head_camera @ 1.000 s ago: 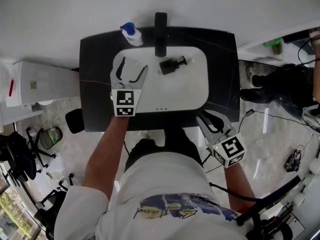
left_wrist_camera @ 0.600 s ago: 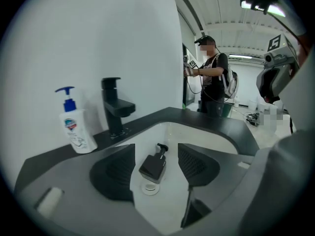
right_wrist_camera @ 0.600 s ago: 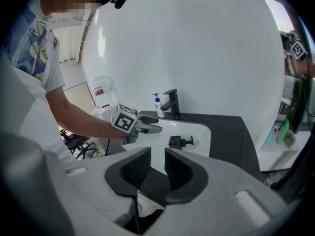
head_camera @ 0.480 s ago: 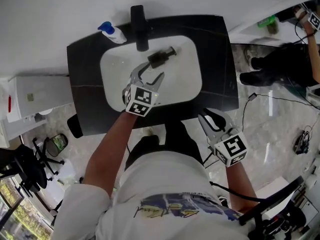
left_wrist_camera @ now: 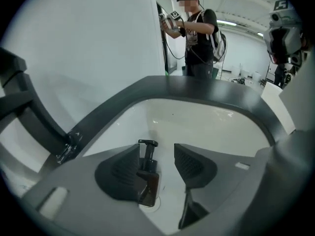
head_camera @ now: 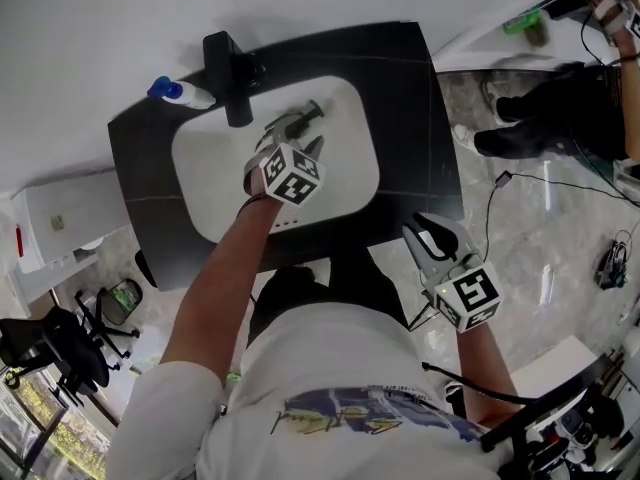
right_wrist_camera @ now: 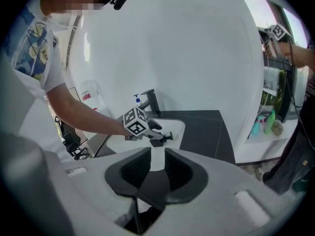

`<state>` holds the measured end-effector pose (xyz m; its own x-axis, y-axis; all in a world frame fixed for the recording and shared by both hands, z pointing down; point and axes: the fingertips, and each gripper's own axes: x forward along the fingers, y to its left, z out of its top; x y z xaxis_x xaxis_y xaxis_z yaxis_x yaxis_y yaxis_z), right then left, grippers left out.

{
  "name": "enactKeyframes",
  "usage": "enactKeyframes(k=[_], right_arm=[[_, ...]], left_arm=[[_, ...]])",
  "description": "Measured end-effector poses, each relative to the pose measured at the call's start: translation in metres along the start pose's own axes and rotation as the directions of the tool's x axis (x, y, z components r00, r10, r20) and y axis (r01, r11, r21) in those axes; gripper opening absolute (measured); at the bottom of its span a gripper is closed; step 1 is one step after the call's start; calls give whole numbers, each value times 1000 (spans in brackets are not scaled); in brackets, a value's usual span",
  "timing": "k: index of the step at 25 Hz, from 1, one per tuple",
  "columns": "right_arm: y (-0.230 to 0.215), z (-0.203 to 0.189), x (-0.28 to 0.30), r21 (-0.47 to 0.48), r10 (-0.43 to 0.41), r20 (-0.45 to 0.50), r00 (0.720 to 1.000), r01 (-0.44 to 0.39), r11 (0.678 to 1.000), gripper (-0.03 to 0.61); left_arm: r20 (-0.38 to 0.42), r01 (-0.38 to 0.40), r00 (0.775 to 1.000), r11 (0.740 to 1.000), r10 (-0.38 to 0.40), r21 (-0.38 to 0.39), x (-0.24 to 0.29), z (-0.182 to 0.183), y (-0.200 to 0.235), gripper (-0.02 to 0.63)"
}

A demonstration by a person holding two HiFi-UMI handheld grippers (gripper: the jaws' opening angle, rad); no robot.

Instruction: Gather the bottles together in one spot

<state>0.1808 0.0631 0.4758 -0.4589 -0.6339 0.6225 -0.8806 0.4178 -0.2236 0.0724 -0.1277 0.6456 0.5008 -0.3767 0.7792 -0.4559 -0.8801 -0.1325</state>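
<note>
A dark pump bottle (head_camera: 300, 120) stands in the white sink (head_camera: 350, 168) of a black counter (head_camera: 420, 118). My left gripper (head_camera: 292, 134) reaches down into the basin around it. In the left gripper view the bottle (left_wrist_camera: 147, 181) leans against the left pad while a gap still shows at the right pad; the jaws of the left gripper (left_wrist_camera: 157, 151) are closing. A white bottle with a blue cap (head_camera: 180, 93) stands at the counter's back left, beside the black faucet (head_camera: 230, 68). My right gripper (head_camera: 432, 243) hangs off the counter's front edge, open with nothing between its jaws (right_wrist_camera: 157, 163).
A white appliance (head_camera: 60, 218) stands left of the counter and an office chair (head_camera: 60, 348) sits on the floor below it. A person (left_wrist_camera: 197, 28) stands in the background. A shelf with green bottles (right_wrist_camera: 268, 122) is at the right.
My left gripper has moved from the sink's left side over to the pump bottle and its jaws have narrowed around it. The right gripper has stayed by the counter's front edge.
</note>
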Motion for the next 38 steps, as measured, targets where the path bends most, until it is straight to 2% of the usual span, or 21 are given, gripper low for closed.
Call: enactKeyframes(k=[4,8,12,20,22,24,25,28,33,38], right_arm=[[-20,-1,-2,16,-5,-3,1000,5,1000,87],[-36,-1,-2,27,-6,-2,1000,6,1000,87],[-46,-4,0,47,-5,-9,1000,6,999,87],[-64,-9,-1,87,-17,-30,999,19,996,87],[-67,-11,0,94,-18,-36,999,21,995,87],[-69,-12,1,96,-17,-37,999,21,995,87],[-69,-11,2,96,-17,-38,999,21,995,87],[-70,-7,5,90,-14,-36,999,17,996,86],[-65,0,11,69,4,-33,999,-2,998,84],[-55,12,21,35,34,-40,999,-33,999,84]], left_arm=[[-120,15,993,998,-7,67,26,-6,4,227],[-244,51,970,989,-16,138,48,-20,5,229],[-306,76,952,981,-17,179,65,-25,7,224],[-438,111,899,974,-14,196,90,-44,7,221],[-458,101,889,971,9,214,93,-48,10,193],[-468,93,884,970,24,226,94,-48,14,125],[-468,94,883,969,24,226,94,-48,14,106],[-455,93,890,970,21,227,91,-46,12,101],[-378,46,925,971,47,234,72,-40,7,98],[-271,-19,961,990,58,143,47,-32,13,97]])
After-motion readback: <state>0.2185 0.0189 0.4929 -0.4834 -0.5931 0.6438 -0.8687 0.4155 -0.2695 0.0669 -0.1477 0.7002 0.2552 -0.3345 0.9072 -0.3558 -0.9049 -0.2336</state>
